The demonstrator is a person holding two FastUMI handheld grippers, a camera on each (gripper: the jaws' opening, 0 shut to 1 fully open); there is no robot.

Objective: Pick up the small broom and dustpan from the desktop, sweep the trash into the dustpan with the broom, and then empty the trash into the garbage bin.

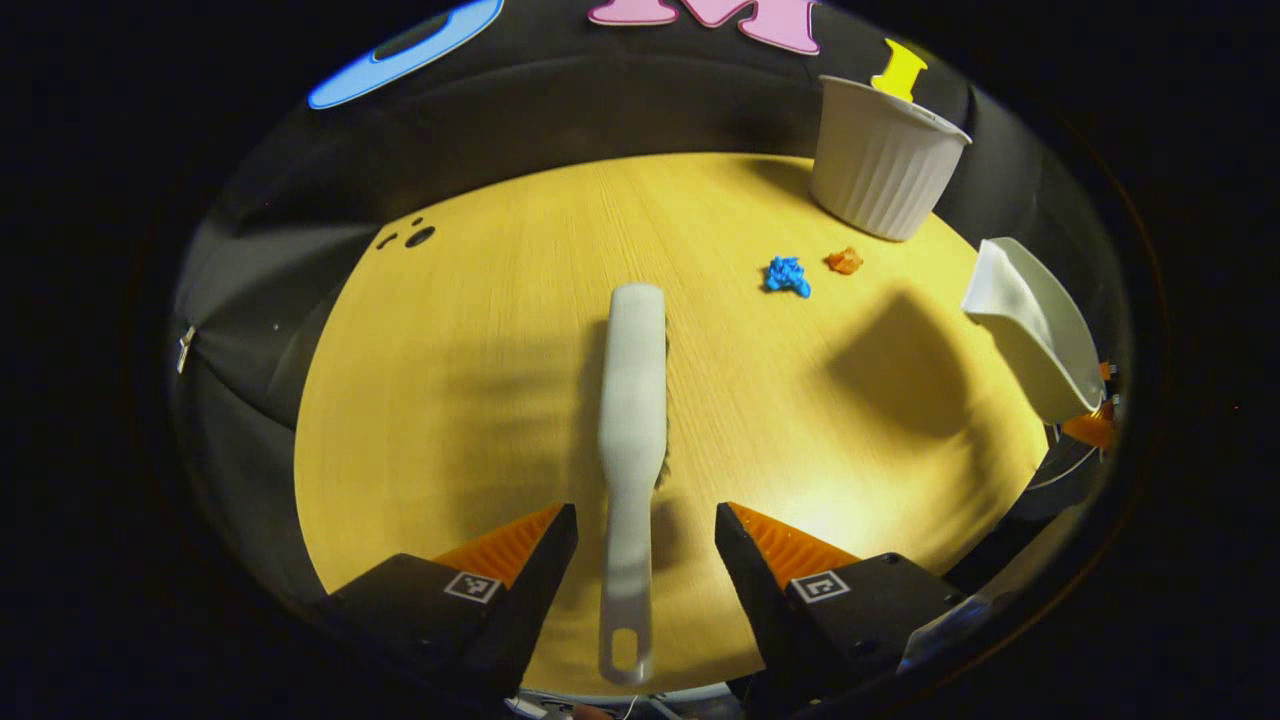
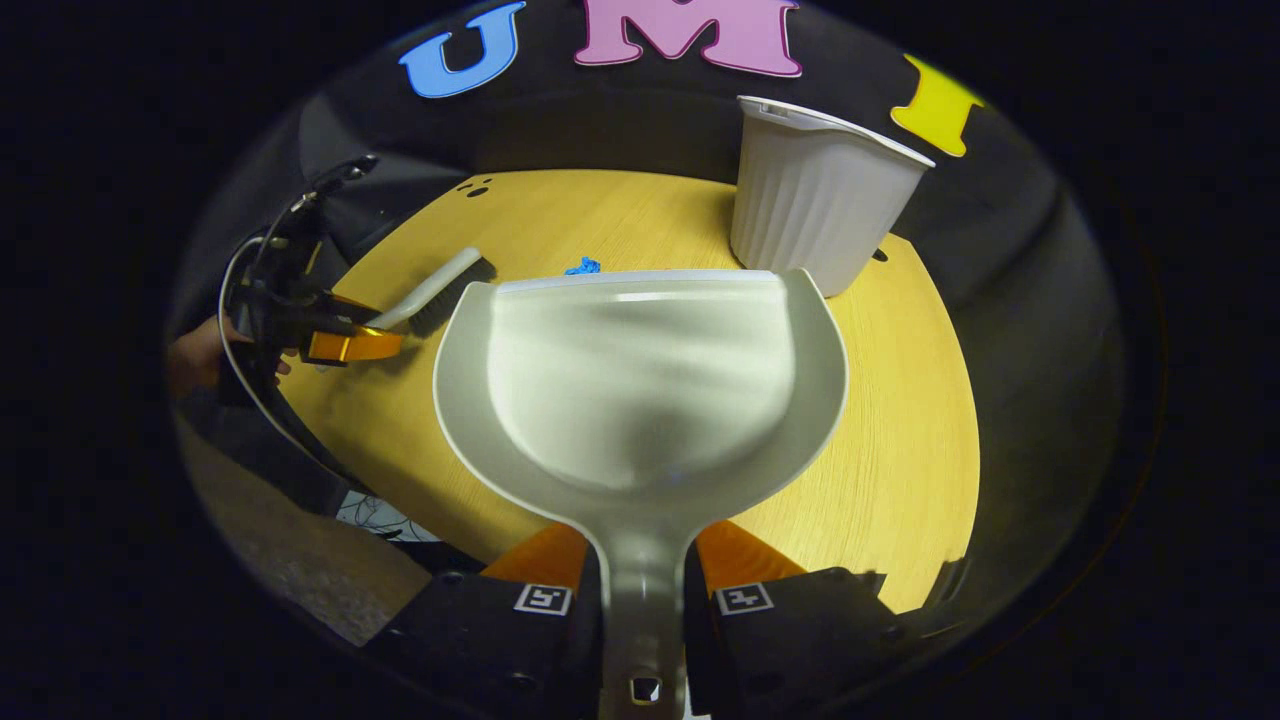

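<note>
Fingers of the left gripper [image 1: 646, 525] stand spread apart on either side of the broom [image 1: 632, 400], whose handle runs between them without either finger touching it; the broom lies flat on the round wooden bench [image 1: 480, 330], bristles pointing away towards the middle. Fingers of the right gripper [image 2: 643, 575] are clenched on the handle of the dustpan [image 2: 640, 380], which is held up off the bench with its wide mouth facing forward. In the left gripper view the dustpan [image 1: 1035, 325] shows at the right edge, tilted above the bench and casting a dark shadow on the wood. Two bits of trash lie close together near the far side of the bench: a blue scrap [image 1: 787, 276] and an orange scrap [image 1: 845, 260]. Just beyond them stands the garbage bin [image 1: 882, 160], a white ribbed tub, upright at the bench's far edge. In the right gripper view the bin [image 2: 815, 205] stands behind the dustpan's right corner, and the blue scrap [image 2: 583, 266] peeks over the pan's front lip. At the left of that view a hand [image 2: 205, 355] holds the left gripper [image 2: 350, 345] at the broom [image 2: 440, 290].
</note>
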